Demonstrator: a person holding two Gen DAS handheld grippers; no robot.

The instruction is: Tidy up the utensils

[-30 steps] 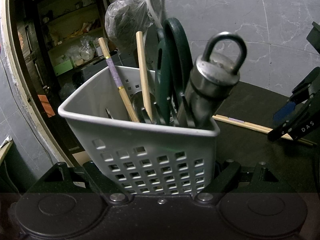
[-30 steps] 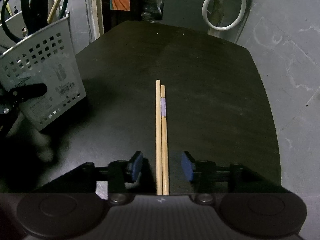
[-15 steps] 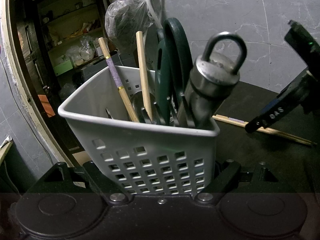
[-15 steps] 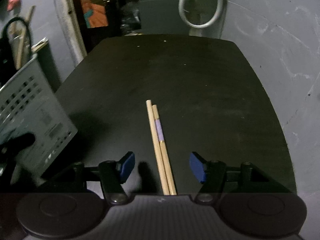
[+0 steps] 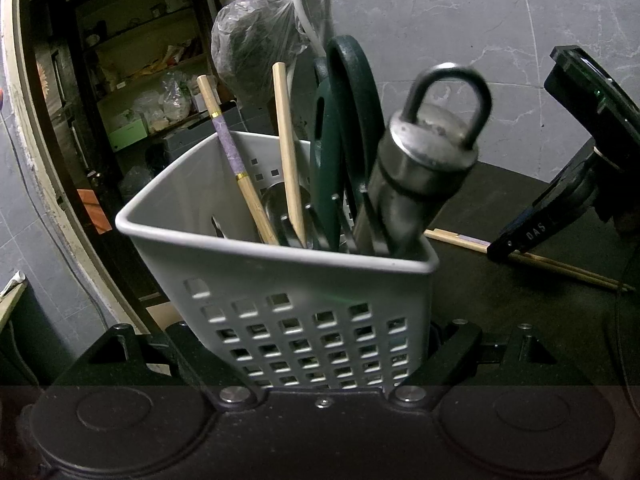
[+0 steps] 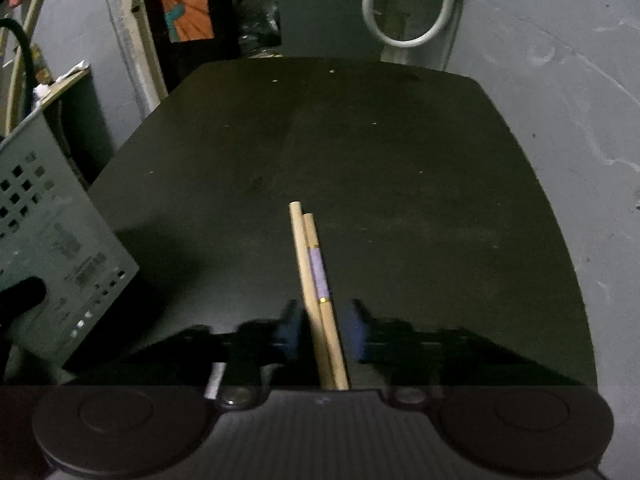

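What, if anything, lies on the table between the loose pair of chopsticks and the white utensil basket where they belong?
Nothing visible: in the right wrist view only bare dark table separates the chopsticks from the basket; the right hand-held gripper is closing around them.

Basket standing at the worktop's left, two chopsticks lying loose to its right.

The basket (image 5: 288, 280) is sitting between the fingers of the left tongs (image 5: 320, 360), tilting a little. Inside it two chopsticks (image 5: 240, 168), a pair of scissors (image 5: 344, 140) and a metal tool with a ring on top (image 5: 420, 168) are standing upright, leaning against one another. On the worktop (image 6: 400, 160), to the right of the basket, the loose chopsticks (image 6: 316, 280) are lying side by side, touching. The right tongs (image 6: 324, 330) are closing around their near ends, one finger on either side. Behind the worktop a hose (image 6: 404, 4) is hanging on the wall.
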